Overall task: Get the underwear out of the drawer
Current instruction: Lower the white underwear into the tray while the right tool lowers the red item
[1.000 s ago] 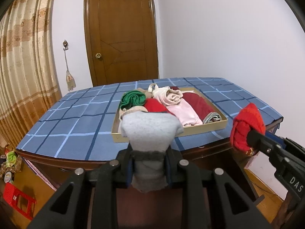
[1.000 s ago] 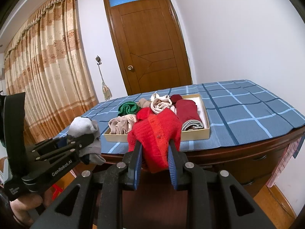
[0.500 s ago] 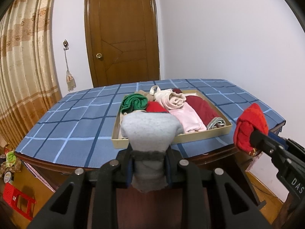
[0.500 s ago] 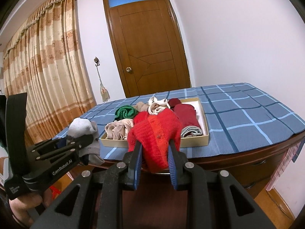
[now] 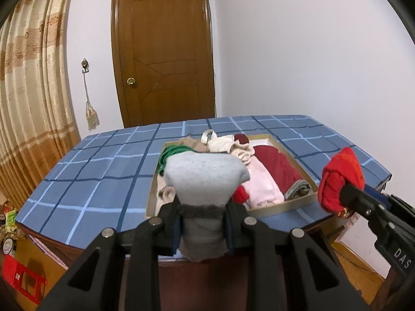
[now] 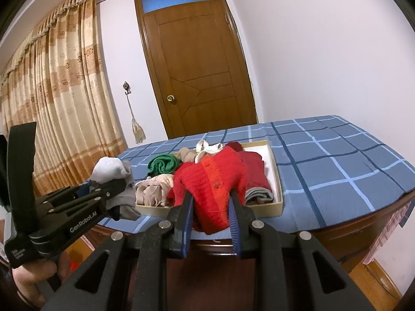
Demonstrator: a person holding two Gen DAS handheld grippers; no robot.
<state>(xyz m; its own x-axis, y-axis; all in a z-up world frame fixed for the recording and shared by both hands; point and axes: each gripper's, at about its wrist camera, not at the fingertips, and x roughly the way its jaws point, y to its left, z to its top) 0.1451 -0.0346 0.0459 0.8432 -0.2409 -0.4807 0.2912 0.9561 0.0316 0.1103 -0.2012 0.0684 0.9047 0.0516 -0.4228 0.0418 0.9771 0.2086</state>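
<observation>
Gripping is seen at both ends, nearest the cameras: the left gripper (image 5: 202,223) is clamped on a grey garment (image 5: 205,178), its jaws pressed into the bunched cloth, and the right gripper (image 6: 211,216) is closed around a red knitted garment (image 6: 210,181) in the same way. Both pieces are held up in the air, short of the table edge, clear of the drawer. So two items are judged to be out already, though neither has been set down anywhere yet.

A little further off, the shallow drawer (image 5: 282,206) is seen resting on the blue checked tablecloth (image 5: 98,171), not in any cabinet. Plenty is left inside it: a pale pink piece (image 5: 262,181) near the front, a dark red folded piece (image 5: 280,163) beside it, a grey-edged piece (image 5: 298,190) at the front right corner, a green roll (image 6: 163,164) and beige and cream bundles (image 6: 153,189) toward the left and back.

The task is judged partly done; the held pair must be deposited, then the rest lifted out.

Beyond the table, a wooden door (image 6: 197,67) is closed and curtains (image 6: 52,90) hang at left.
</observation>
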